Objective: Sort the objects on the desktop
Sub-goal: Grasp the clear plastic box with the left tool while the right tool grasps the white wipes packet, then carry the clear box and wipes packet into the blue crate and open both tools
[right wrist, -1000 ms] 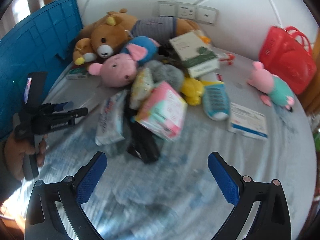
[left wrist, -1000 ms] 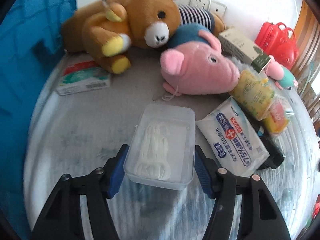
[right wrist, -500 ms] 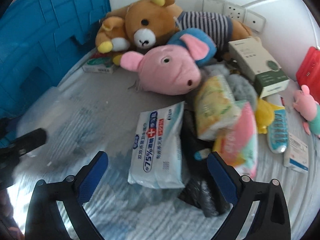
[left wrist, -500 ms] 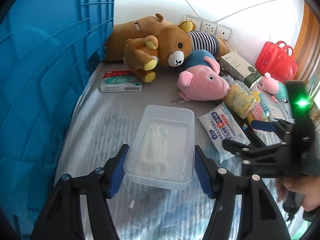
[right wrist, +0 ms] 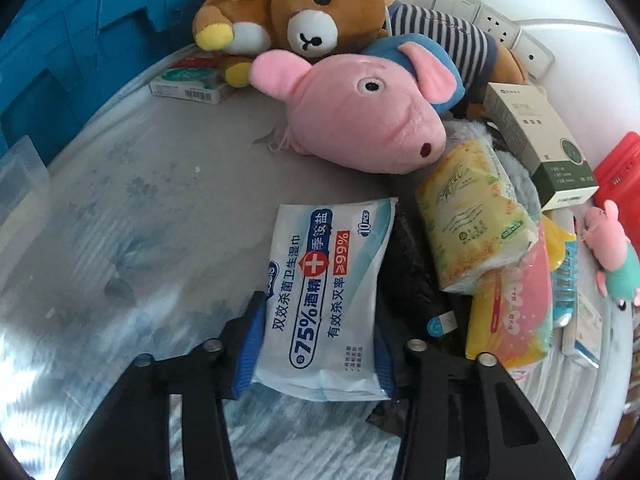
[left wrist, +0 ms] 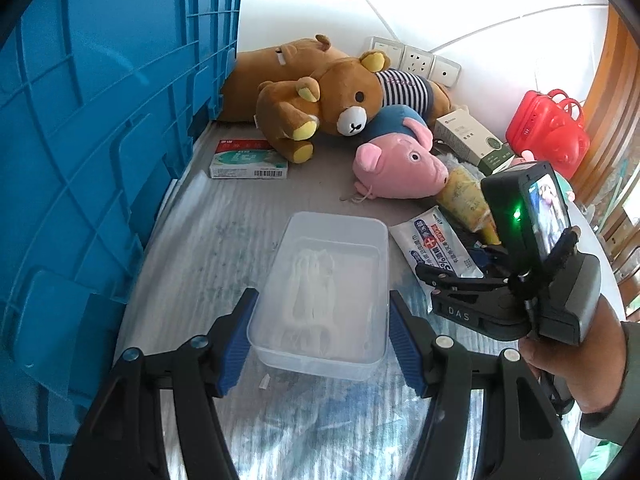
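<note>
Along the left edge of the tabletop (left wrist: 224, 240) stands the blue crate (left wrist: 100, 140), nearest the left tool (left wrist: 320, 332), which pinches the clear plastic box (left wrist: 324, 280) across its short sides. Mid-tabletop, the right tool (right wrist: 316, 344) has just been closing and now clamps the wet-wipe pack (right wrist: 324, 280), whose long axis runs straight away from it; the crate lies left.

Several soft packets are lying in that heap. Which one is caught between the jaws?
The white-and-blue wet wipes pack with the red cross; the yellow tissue pack and pink pack lie free beside it.
</note>
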Available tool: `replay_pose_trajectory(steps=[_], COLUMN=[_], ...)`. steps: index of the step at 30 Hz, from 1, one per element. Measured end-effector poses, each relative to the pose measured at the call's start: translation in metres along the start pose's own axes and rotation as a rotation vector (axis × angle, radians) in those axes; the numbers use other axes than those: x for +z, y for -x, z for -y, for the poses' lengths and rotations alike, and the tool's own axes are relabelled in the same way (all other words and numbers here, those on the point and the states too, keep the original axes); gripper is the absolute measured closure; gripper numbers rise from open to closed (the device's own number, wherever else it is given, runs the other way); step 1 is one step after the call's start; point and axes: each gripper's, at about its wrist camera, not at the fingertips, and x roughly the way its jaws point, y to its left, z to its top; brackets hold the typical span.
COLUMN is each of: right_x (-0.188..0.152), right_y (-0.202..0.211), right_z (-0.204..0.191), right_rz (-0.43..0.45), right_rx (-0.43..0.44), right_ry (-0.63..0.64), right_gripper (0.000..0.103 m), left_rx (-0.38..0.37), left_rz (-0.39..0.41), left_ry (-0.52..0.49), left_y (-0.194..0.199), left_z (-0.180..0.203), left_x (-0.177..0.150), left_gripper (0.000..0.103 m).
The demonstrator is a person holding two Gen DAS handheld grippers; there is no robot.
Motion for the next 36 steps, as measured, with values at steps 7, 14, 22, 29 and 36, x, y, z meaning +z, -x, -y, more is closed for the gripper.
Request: replay_pose_trajectory(steps=[7,14,22,29,36], right_x=[-0.008,-0.019,-0.009,0.027,0.078], right_y=[0.045,0.124,0.239,0.328,0.382], right_z=[0.009,0.029,0.037,0.016,-0.048], right_rz=[0.045,0.101,0.206,0.349,0.435], right_rx=[0.049,0.074,0.125,0.144,0.15], right_ry=[-0.01,-0.011,0.022,0.071,0.126], right_gripper=[0.062,0.062,0.062,0.062,0.062], left_rx=[-0.005,0.014,0.019,0.045,0.104], left_rz=[0.035,0.1,0.203,0.318,0.378], left_ry=[-0.007,-0.03,-0.02,0.015,0.024], left_y=[0.028,0.091,0.198,0.29,0.348], left_z=[0.018,0.049,0.077,0.044,-0.038], left_x=[0.007,0.02,0.052,0.096,0.131], left_gripper=[0.041,0.041,0.041,0.041,0.041])
